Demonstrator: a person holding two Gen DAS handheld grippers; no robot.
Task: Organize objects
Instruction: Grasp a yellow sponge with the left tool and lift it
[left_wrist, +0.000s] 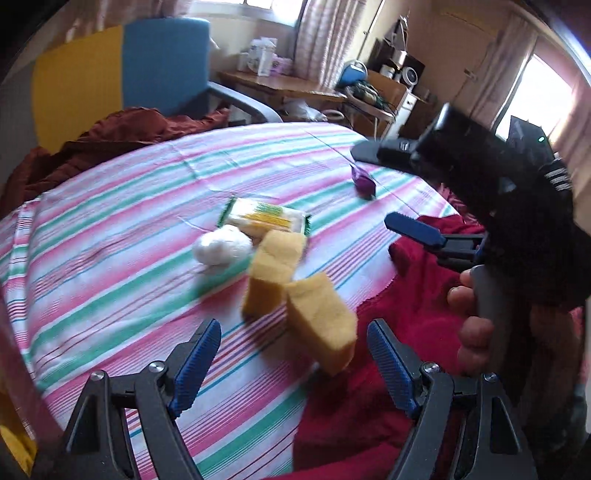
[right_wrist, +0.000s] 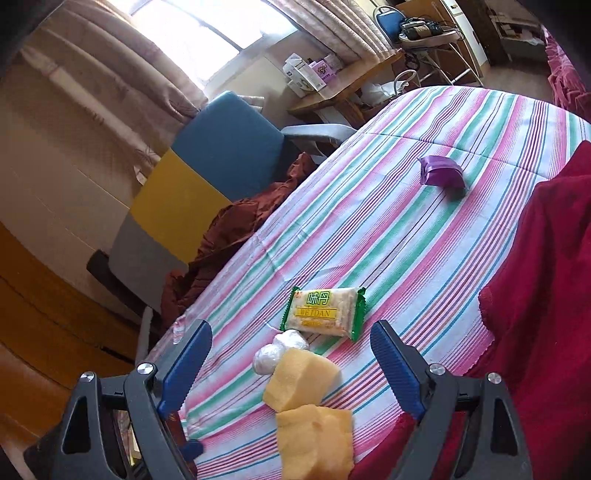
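two yellow sponge blocks lie on the striped cloth, just this side of the biscuit packet, long axes pointing away from the packet; left gripper hangs wide open and empty right over the nearer block; right gripper likewise open, empty; purple wrapper well beyond the packet; motion blurs the blocks, near block cut off in the right view.

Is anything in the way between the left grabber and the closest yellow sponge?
No. The left gripper is open and empty, and the nearest yellow sponge lies just ahead of its fingers on the striped cloth, nothing between them.
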